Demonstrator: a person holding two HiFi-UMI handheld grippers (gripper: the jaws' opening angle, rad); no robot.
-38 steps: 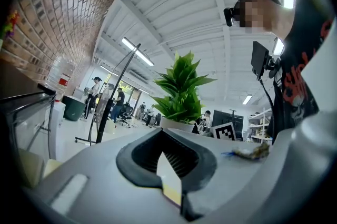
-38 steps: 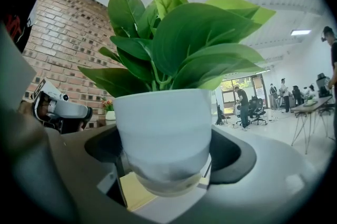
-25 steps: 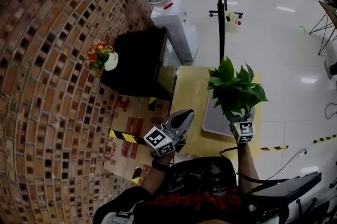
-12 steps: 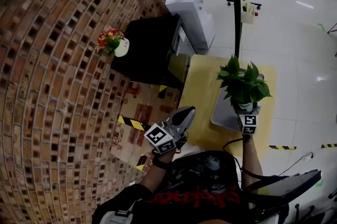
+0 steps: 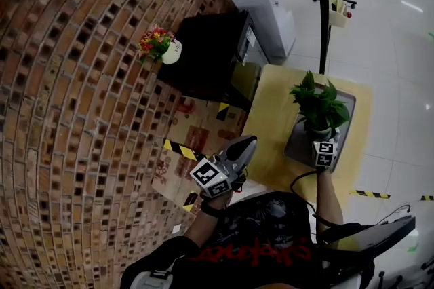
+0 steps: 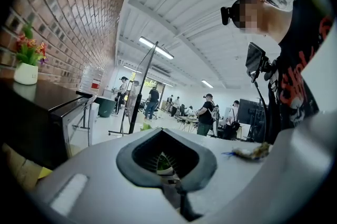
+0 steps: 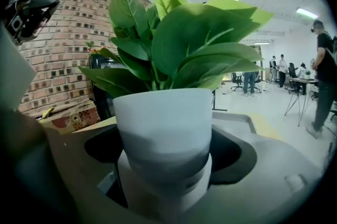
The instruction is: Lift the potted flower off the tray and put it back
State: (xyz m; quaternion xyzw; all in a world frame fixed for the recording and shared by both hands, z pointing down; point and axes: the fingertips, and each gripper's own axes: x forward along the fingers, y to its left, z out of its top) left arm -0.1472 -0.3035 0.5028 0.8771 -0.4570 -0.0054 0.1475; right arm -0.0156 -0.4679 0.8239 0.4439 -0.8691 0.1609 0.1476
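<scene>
The potted plant (image 5: 319, 104), green leaves in a white pot (image 7: 163, 128), is over the grey tray (image 5: 296, 145) on the yellow table (image 5: 271, 118). My right gripper (image 5: 319, 136) is shut on the pot, one jaw on each side of the pot's lower part (image 7: 166, 175). Whether the pot's base touches the tray is hidden. My left gripper (image 5: 244, 144) hangs off the table's left edge, level, its jaws together with nothing in them (image 6: 164, 138).
A curved brick wall (image 5: 81, 111) fills the left. Against it stands a black cabinet (image 5: 210, 57) with a small flower vase (image 5: 163, 45), then a water dispenser (image 5: 264, 3). A cardboard box (image 5: 196, 138) lies on the floor; a stand's pole (image 5: 324, 9) rises behind the table.
My right gripper has come down with the plant, from high over the table to low over the tray. The left gripper has stayed about where it was.
</scene>
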